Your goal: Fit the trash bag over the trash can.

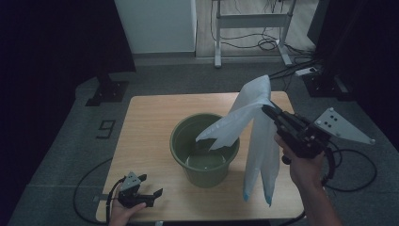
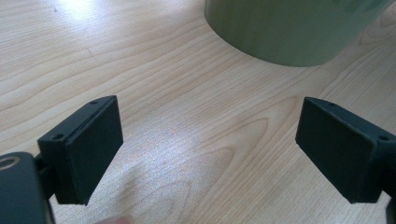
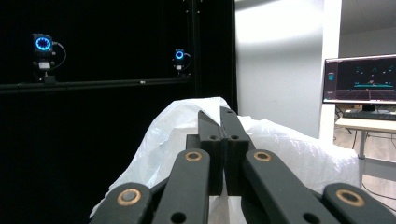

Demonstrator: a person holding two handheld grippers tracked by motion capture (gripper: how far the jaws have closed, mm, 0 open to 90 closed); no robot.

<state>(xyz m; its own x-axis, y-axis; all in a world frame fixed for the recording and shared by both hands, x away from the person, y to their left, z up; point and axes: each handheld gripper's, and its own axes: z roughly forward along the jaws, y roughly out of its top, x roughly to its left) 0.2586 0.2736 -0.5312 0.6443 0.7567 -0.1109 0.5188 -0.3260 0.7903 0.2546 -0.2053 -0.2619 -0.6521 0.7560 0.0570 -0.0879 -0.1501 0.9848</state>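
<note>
The right gripper (image 1: 266, 109) is clamped on a thin, crinkled white plastic bag (image 1: 258, 141), jaws pressed together on the film. The bag hangs above the table (image 1: 146, 122): one limp fold drapes over the rim of the round green bucket (image 1: 204, 149), and the long remainder falls just right of the bucket, ending in blue-tipped corners. The bucket is smooth-walled plastic on pale wood-grain laminate. The left gripper (image 1: 151, 190) rests near the bucket's lower left, jaws wide apart and empty.
</note>
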